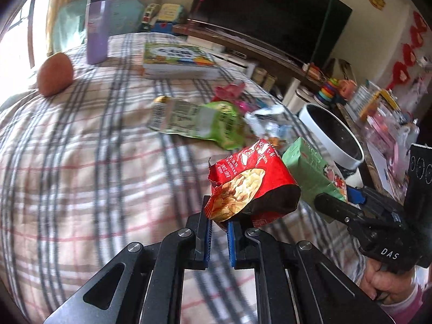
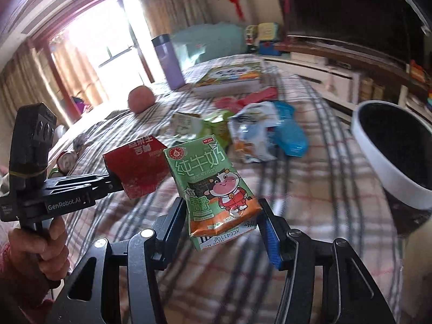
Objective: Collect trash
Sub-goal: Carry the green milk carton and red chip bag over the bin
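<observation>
My left gripper point(image 1: 219, 224) is shut on a red snack bag point(image 1: 248, 186) and holds it above the plaid bedcover point(image 1: 81, 162). My right gripper point(image 2: 224, 216) is shut on a green milk carton point(image 2: 213, 186), also lifted off the bed; that carton shows in the left wrist view point(image 1: 313, 172) beside the red bag. The red bag shows in the right wrist view point(image 2: 137, 167). A white bin with a black liner point(image 2: 391, 145) stands at the right, beside the bed. A green wrapper point(image 1: 199, 121), a silver-white wrapper point(image 1: 267, 118) and a blue wrapper point(image 2: 291, 132) lie on the bed.
An orange fruit point(image 1: 55, 74), a purple bottle point(image 1: 97, 27), a picture book point(image 1: 175, 59) and a pink item point(image 1: 229, 89) lie farther back on the bed. A TV point(image 1: 270, 10) on a low cabinet and toys stand at the right.
</observation>
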Motion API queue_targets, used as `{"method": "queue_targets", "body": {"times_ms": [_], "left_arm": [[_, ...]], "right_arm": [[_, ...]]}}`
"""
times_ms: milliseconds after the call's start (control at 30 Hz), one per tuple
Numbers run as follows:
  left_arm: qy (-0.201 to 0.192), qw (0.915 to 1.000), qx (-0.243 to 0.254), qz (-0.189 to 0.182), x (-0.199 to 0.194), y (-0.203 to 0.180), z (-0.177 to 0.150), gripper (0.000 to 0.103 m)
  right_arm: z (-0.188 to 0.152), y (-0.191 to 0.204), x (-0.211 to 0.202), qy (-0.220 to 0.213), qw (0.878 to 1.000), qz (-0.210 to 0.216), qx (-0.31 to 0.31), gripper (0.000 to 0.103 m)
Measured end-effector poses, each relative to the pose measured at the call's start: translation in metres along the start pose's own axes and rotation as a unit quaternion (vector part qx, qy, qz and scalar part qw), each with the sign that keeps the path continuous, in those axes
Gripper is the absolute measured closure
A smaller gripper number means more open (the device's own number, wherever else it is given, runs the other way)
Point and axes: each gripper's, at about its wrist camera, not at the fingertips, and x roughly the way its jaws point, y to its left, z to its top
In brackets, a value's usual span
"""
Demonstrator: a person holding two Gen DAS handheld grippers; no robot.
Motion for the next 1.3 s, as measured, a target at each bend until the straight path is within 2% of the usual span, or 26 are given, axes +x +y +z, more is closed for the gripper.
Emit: {"method": "queue_targets", "body": {"times_ms": [700, 1300], "left_arm": [[0.022, 0.997, 0.059, -0.046, 0.054, -0.07, 0.032, 0.095], [0.02, 0.9921, 0.109, -0.059, 0.085, -0.124, 0.056, 0.095]], "right_arm": [[-0.008, -0.066, -0.049, -0.047, 0.995, -0.066, 0.064, 0.049], [-0.006, -0.124, -0.081, -0.074, 0.986, -0.109, 0.105, 0.05]]}}
